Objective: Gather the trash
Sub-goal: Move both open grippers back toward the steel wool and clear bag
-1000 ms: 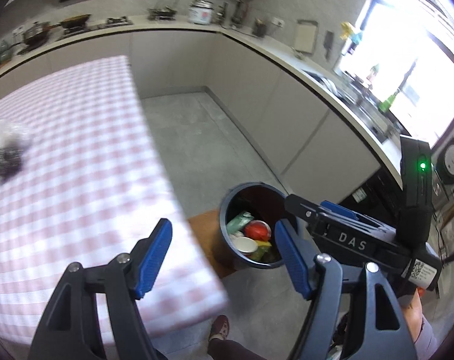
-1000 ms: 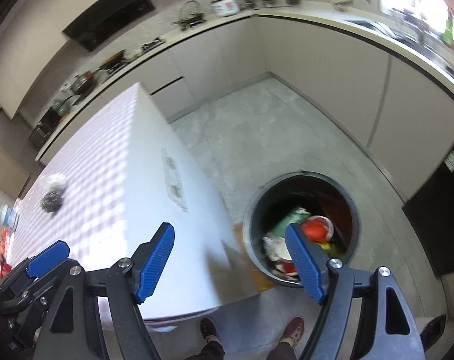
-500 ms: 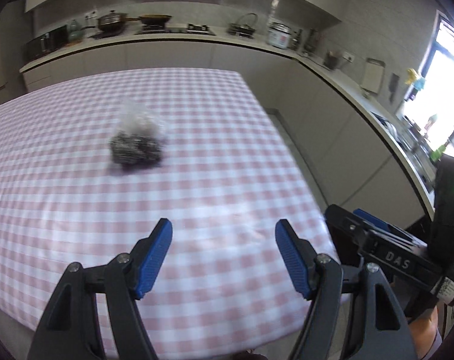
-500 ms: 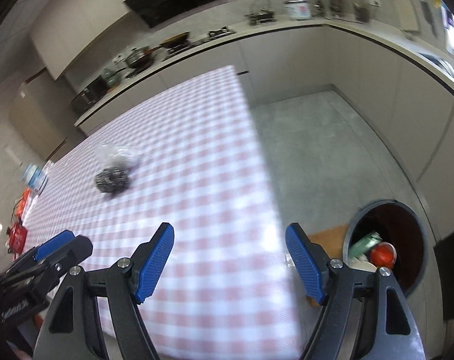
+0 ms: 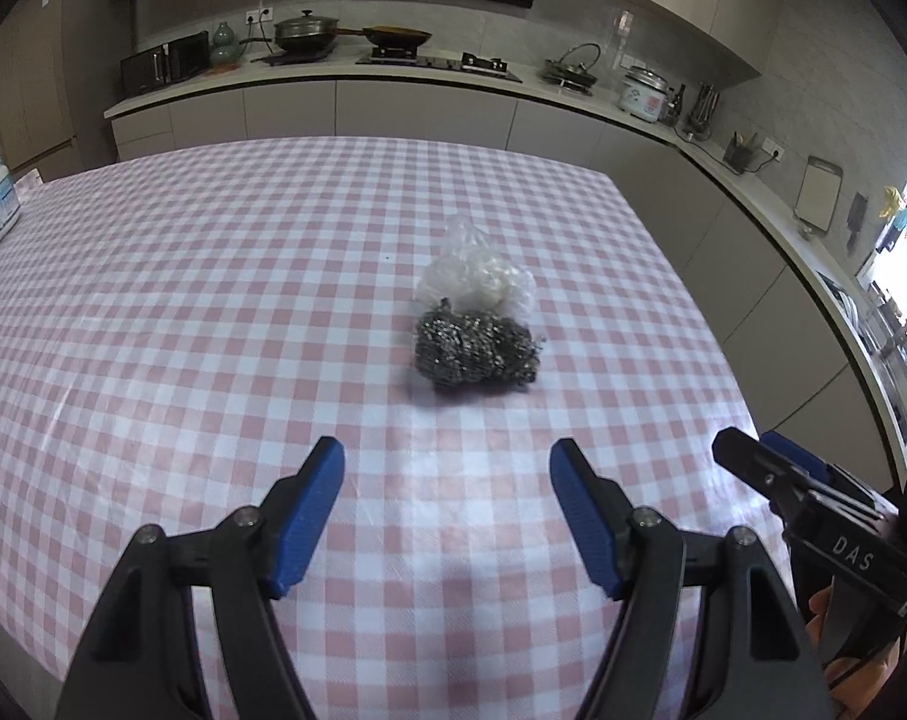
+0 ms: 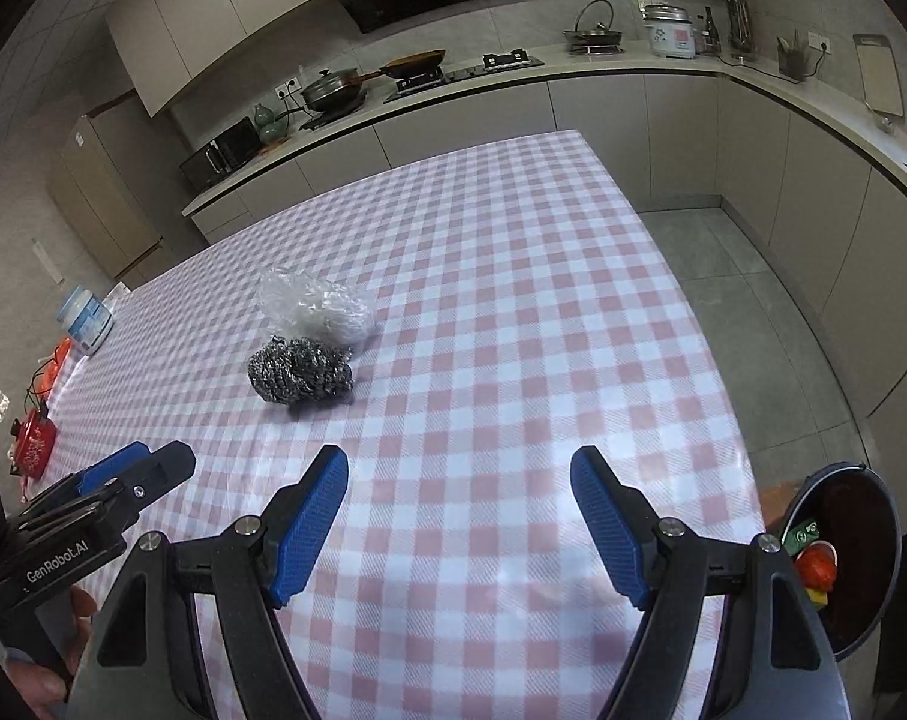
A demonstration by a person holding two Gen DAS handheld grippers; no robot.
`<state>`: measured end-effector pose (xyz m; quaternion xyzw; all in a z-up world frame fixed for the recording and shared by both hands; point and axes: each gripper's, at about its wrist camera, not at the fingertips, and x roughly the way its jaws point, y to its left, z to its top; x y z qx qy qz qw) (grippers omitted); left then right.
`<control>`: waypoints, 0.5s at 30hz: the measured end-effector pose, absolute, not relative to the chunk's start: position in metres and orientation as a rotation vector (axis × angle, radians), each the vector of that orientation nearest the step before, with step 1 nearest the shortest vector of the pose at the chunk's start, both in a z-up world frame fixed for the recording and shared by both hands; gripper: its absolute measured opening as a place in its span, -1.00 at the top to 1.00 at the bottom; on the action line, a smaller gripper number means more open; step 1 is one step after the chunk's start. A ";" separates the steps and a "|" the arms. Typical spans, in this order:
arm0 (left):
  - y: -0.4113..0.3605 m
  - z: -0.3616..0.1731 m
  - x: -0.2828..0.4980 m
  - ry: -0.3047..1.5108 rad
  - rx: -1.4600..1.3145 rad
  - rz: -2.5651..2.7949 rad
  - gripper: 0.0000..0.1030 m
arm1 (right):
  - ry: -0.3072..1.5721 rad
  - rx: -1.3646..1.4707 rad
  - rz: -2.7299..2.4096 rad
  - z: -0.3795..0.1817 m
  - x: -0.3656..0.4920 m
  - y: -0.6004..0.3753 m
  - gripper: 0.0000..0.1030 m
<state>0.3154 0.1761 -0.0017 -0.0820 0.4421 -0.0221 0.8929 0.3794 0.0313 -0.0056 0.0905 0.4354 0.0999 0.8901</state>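
I see the steel scourer with its clear plastic bag touching behind it, at middle of the checked table, while my left tool and right tool hover released, the trash bin at lower right.

the tablecloth is checked in pink and white. on it lies a dark grey, metallic steel-wool ball, with a clear, whitish plastic bag just beyond. both grippers have black frames and blue pads. at the near right a dark bin holds red, green and yellow scraps. far cabinets are beige-grey.
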 end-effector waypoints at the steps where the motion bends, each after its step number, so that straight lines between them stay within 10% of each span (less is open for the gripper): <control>1: 0.177 -0.003 0.320 0.921 -0.168 -0.053 -0.41 | 0.906 0.189 0.204 -0.006 0.382 0.033 -0.52; 15: 0.162 -0.019 0.372 0.960 -0.104 -0.108 -0.41 | 0.926 0.179 0.107 -0.020 0.423 0.041 -0.52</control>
